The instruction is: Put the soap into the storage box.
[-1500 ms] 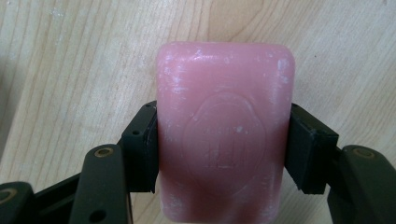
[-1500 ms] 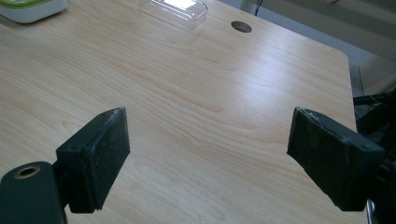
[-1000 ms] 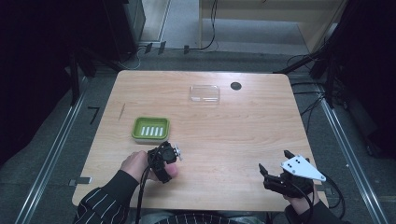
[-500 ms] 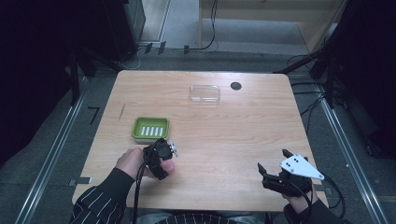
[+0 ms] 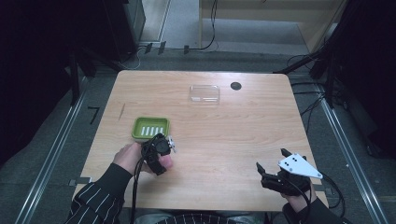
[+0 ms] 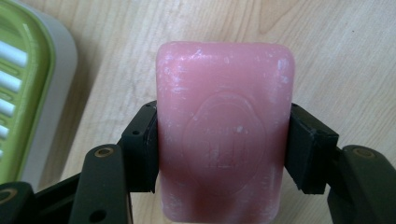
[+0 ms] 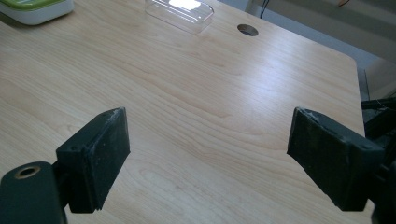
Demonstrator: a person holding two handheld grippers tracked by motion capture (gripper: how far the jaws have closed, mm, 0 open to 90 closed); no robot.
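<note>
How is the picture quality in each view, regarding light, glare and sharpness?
High view: the table is evenly lit, its surroundings are very dark, and detail is soft. Left gripper view: the pink soap is well lit and fairly sharp. Right gripper view: glare on the clear lid, and the near fingers are slightly blurred.

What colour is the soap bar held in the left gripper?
Pink; the soap bar shows best in the left gripper view.

Left hand-held gripper [image 5: 161, 151] clamped tight; right hand-held gripper [image 5: 275, 167] wide apart.
</note>
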